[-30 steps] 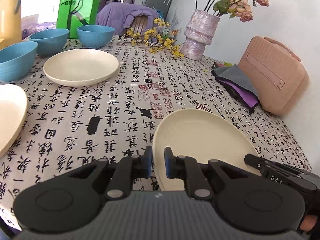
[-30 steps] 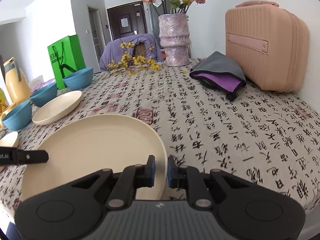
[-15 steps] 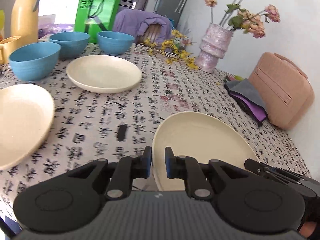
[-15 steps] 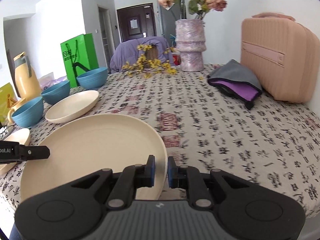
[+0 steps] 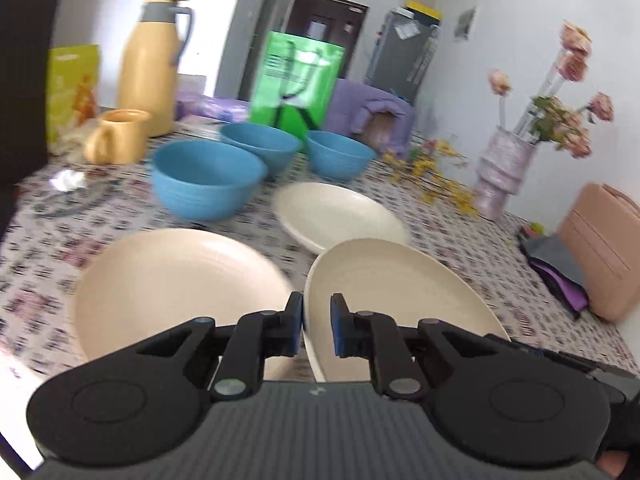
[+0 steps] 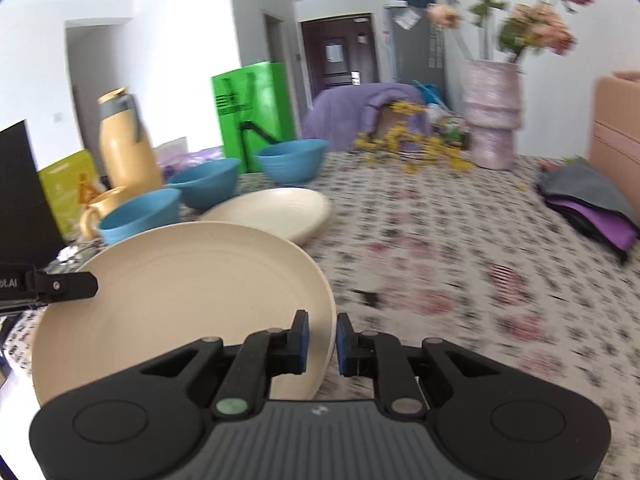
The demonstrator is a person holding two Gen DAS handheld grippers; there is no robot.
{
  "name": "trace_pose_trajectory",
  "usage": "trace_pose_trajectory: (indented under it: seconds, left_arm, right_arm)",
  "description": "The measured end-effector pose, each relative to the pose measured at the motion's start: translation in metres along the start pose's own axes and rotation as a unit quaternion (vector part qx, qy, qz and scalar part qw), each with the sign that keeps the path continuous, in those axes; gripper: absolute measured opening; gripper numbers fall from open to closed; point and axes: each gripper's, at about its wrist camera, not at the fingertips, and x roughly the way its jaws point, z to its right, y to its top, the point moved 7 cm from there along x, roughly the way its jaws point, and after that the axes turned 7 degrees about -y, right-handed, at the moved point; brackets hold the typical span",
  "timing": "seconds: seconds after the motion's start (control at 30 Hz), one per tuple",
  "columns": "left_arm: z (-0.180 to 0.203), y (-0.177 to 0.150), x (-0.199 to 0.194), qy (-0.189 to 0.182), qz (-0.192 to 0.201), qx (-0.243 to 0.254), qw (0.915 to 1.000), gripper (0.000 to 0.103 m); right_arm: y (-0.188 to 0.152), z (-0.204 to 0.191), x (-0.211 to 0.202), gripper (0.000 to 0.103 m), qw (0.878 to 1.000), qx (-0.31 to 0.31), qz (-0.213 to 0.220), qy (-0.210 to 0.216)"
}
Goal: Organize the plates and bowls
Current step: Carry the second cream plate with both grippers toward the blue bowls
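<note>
Patterned tabletop (image 5: pixel 460 248) blurred, fills mid-frame. Bottom centre: left claw (image 5: pixel 317 330) pinched on near rim of cream plate (image 5: pixel 392 280); right claw (image 6: pixel 322 340) clamped on opposite rim of same plate (image 6: pixel 180 288), held tilted clear of cloth. Just left in left-wrist view: second cream plate (image 5: pixel 176 280). Beyond: third plate (image 5: pixel 336 214), three blue bowls (image 5: pixel 208 182). Upper left: yellow flask (image 5: pixel 150 68), mug (image 5: pixel 120 136). Right: vase (image 5: pixel 500 176).

held plate (image 5: pixel 392 280): showing a matt cream finish, smooth
bowls (image 5: pixel 204 184): looking matt blue, faintly ribbed
tablecloth (image 6: pixel 460 264): lying as printed cloth
gift bag (image 5: pixel 296 80): shining as glossy green paper
</note>
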Motion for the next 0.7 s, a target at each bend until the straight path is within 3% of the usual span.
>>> trace_pose_trajectory:
  seconds: [0.33,0.7]
  left_arm:
    - [-0.096,0.015,-0.022,0.068,0.038,-0.034,0.9964,0.014]
    - [-0.147,0.017,-0.008,0.090,0.037,-0.039,0.9945,0.014]
  right_arm:
    - [0.002,-0.107,0.036,0.014,0.998,-0.042,-0.018,0.052]
    - [0.000,-0.160,0.062,0.016,0.996,-0.086,-0.010,0.033]
